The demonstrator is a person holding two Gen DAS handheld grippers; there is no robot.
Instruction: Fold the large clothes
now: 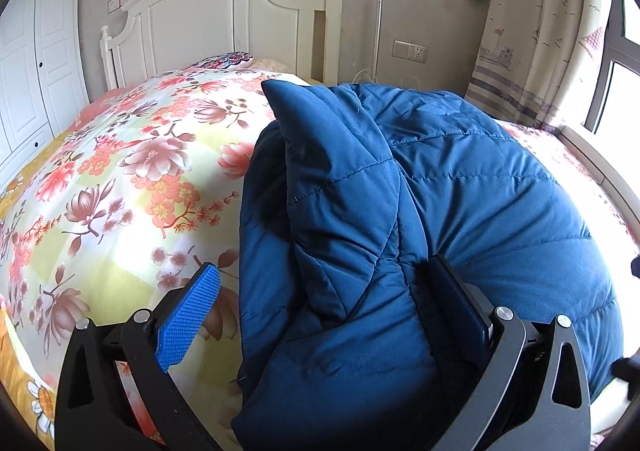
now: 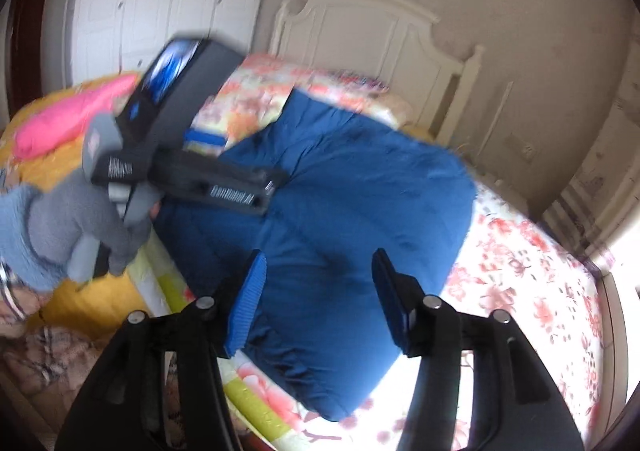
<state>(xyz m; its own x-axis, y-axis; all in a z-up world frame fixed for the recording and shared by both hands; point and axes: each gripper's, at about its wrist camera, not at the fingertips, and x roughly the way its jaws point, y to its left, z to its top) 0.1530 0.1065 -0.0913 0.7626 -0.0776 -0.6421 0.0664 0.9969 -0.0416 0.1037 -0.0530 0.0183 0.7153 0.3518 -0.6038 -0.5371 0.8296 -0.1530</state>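
A dark blue quilted jacket [image 1: 400, 187] lies bunched and partly folded on the floral bedspread [image 1: 120, 171]. My left gripper [image 1: 325, 265] stands open and wide. Its blue left pad [image 1: 192, 315] is over bare bedspread beside the jacket, and its dark right finger [image 1: 460, 303] rests against the puffy fabric. In the right wrist view the jacket [image 2: 360, 211] spreads across the bed. My right gripper [image 2: 319, 254] hovers open over its near part, with no fabric pinched. A grey-gloved hand [image 2: 100, 219] holds the left gripper's black frame [image 2: 224, 187] at the jacket's left edge.
A white headboard [image 1: 224, 11] stands at the far end of the bed, and a white wardrobe [image 1: 40, 51] is on the left. A patterned curtain [image 1: 540, 31] and a window are on the right. A pink garment [image 2: 68, 119] lies on a yellow blanket [image 2: 100, 303].
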